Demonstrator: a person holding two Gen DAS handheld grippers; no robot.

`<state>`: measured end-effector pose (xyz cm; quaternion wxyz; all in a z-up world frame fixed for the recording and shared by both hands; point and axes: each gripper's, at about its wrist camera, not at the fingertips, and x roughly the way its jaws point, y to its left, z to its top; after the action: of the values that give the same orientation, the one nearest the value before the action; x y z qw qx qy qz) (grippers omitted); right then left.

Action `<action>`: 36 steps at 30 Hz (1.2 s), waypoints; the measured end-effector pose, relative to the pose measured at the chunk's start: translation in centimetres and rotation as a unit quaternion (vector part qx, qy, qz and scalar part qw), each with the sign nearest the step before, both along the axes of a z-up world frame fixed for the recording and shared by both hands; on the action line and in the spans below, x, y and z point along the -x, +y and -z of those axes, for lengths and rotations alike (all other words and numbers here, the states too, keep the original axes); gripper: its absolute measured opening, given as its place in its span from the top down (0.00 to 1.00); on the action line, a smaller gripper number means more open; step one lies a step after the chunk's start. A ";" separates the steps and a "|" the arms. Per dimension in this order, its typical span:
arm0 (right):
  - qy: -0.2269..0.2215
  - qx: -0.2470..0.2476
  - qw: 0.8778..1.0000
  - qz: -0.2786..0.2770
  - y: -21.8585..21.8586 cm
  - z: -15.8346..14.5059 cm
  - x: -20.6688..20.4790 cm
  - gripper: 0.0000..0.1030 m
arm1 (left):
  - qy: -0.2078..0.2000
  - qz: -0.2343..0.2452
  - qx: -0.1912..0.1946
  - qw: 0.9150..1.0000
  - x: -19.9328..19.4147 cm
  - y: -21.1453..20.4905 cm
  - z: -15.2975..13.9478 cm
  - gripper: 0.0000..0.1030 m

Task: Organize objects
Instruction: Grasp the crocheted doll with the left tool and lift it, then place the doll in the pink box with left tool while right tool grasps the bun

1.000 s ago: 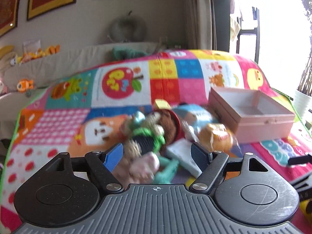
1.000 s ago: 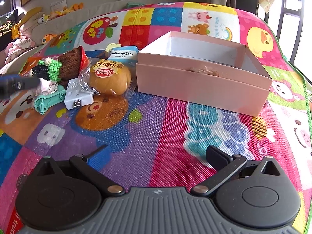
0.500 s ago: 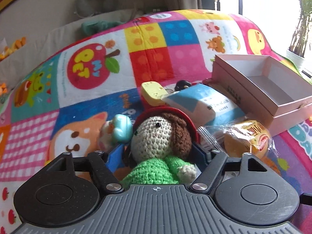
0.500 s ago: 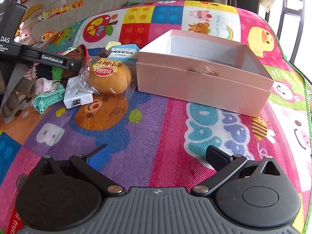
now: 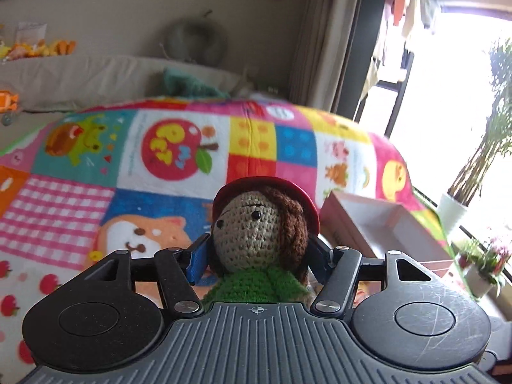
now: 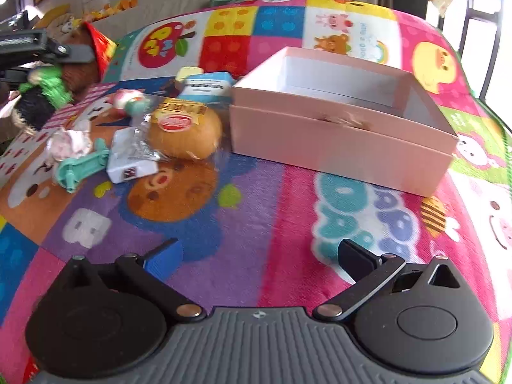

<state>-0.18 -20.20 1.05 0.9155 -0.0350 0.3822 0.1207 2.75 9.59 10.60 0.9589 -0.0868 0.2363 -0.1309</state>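
My left gripper (image 5: 259,249) is shut on a crochet doll (image 5: 256,233) with a red hat, brown hair and green top, held up off the mat. The doll also shows in the right wrist view (image 6: 54,86), lifted at the far left. An open pink box (image 6: 339,131) sits on the colourful play mat (image 6: 256,211); it also shows in the left wrist view (image 5: 380,224) to the right of the doll. My right gripper (image 6: 259,256) is open and empty, low over the mat in front of the box.
Left of the box lie a wrapped bun (image 6: 185,131), a white adapter (image 6: 131,160), a teal plastic toy (image 6: 83,169), a blue-and-white packet (image 6: 208,86), a yellow piece (image 6: 188,72) and small pink toys (image 6: 70,142). A potted plant (image 5: 454,211) stands by the window.
My left gripper closed on the doll and lifted it off the mat out of the pile. The right gripper stayed open and shifted slightly.
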 end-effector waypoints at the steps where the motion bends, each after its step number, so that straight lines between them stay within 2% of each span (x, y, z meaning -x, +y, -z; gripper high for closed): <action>1: -0.009 -0.010 1.000 -0.014 0.4 -0.4 -0.1 0.00 | -0.005 0.000 -0.002 1.000 0.8 0.2 -0.3 0.35; 3: -0.057 -0.015 0.997 -0.043 1.8 -1.9 0.2 0.00 | -0.010 -0.003 -0.005 1.000 2.2 0.8 -0.4 0.35; 6: -0.150 0.000 0.985 -0.080 5.0 -4.4 -0.3 0.00 | -0.005 -0.011 0.015 1.000 3.1 1.8 -0.1 0.35; 8: -0.176 0.014 0.980 -0.093 7.6 -5.2 -2.3 0.00 | -0.005 -0.019 0.030 0.999 3.4 2.4 0.1 0.35; 9: -0.180 0.022 0.979 -0.098 8.9 -5.3 -3.5 0.06 | -0.007 -0.022 0.034 0.999 3.5 2.7 0.1 0.35; 10: -0.181 0.032 0.977 -0.105 10.3 -5.2 -4.9 0.17 | -0.009 -0.025 0.037 0.999 3.6 2.8 0.1 0.35; 11: -0.173 0.046 0.977 -0.115 11.5 -4.9 -6.3 0.22 | -0.011 -0.028 0.040 0.999 3.9 3.1 0.0 0.35; 13: -0.139 0.064 0.980 -0.127 13.3 -4.1 -8.9 0.44 | -0.012 -0.033 0.046 0.998 4.1 3.5 0.0 0.35; 15: -0.085 0.050 0.986 -0.134 13.4 -3.6 -10.4 0.50 | -0.006 -0.033 0.050 0.998 4.4 3.7 0.3 0.35; 17: -0.050 0.020 0.987 -0.149 11.7 -3.3 -9.4 0.50 | 0.004 -0.026 0.051 0.998 4.7 3.6 0.9 0.35; 19: -0.041 0.021 0.984 -0.175 9.5 -3.1 -6.2 0.50 | 0.015 -0.014 0.053 0.998 4.8 3.1 1.6 0.35; 21: -0.053 0.059 0.979 -0.190 7.3 -2.5 -2.3 0.49 | 0.024 0.002 0.059 0.998 4.9 2.4 2.3 0.35; 23: -0.088 0.138 0.970 -0.181 5.4 -1.8 1.5 0.39 | 0.031 0.016 0.065 0.997 4.7 1.5 2.9 0.35; 24: -0.109 0.179 0.962 -0.173 4.6 -1.4 3.3 0.29 | 0.035 0.024 0.069 0.997 4.5 1.0 3.2 0.35; 25: -0.127 0.207 0.956 -0.164 3.8 -1.3 4.9 0.18 | 0.038 0.031 0.070 0.996 4.4 0.5 3.4 0.35; 26: -0.134 0.210 0.957 -0.151 3.0 -1.5 5.9 0.14 | 0.041 0.039 0.069 0.996 4.4 -0.1 3.6 0.35; 30: -0.105 0.113 0.986 -0.068 -0.5 -3.6 6.6 0.08 | 0.048 0.062 0.047 0.996 4.7 -2.0 4.0 0.34; 31: -0.102 0.090 0.990 -0.044 -1.3 -3.9 6.5 0.02 | 0.052 0.066 0.042 0.996 4.8 -2.4 4.1 0.34; 32: -0.099 0.067 0.993 -0.024 -2.2 -3.9 6.5 0.00 | 0.056 0.069 0.037 0.995 4.9 -2.8 4.2 0.34; 36: -0.064 -0.015 0.997 0.043 -3.8 -3.0 3.8 0.00 | 0.072 0.075 0.000 0.995 5.3 -4.8 4.4 0.34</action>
<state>-3.94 -23.95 4.03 0.9429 -0.0130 0.3221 0.0845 -2.55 4.80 6.18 0.9270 -0.0777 0.3104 -0.1957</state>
